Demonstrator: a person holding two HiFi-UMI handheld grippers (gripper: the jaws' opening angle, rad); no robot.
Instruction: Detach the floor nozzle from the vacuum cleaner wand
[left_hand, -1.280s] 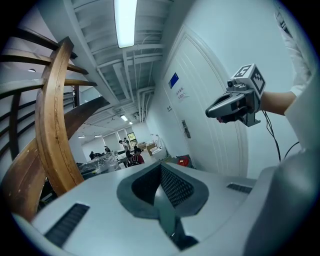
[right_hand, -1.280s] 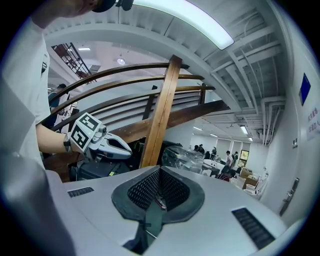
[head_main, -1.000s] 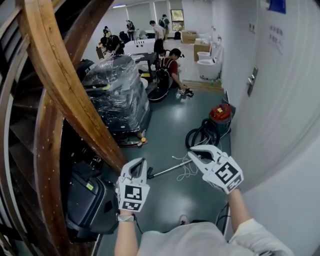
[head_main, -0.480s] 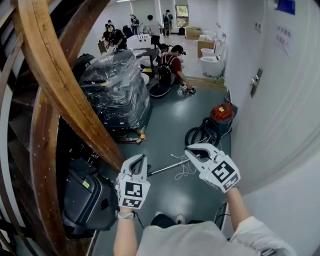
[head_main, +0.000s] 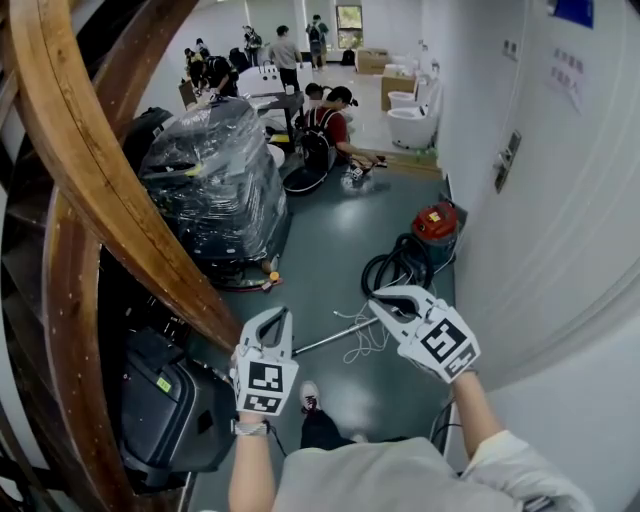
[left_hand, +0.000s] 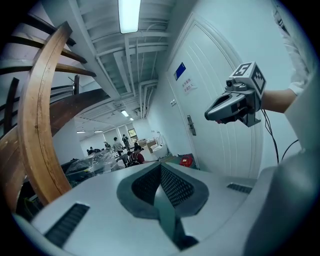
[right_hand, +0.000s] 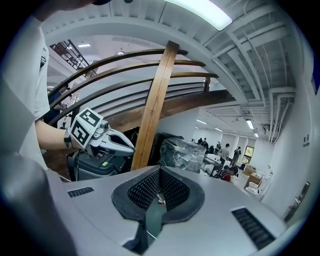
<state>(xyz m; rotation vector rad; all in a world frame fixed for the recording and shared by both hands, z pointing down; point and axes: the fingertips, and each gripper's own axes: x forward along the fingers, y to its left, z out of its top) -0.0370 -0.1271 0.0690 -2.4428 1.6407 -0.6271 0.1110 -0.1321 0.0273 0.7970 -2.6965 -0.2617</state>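
Head view: left gripper and right gripper are held above the floor, each with jaws closed together on nothing. Between them, farther off, the vacuum cleaner wand is seen lying on the floor. Its floor nozzle is possibly at the near left end, not clearly made out. A red vacuum cleaner stands far right by the wall.

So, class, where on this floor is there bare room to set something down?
Bare floor lies between the wrapped pallet and the red vacuum. It is crowded where the hose and wand lie, and by the black case.
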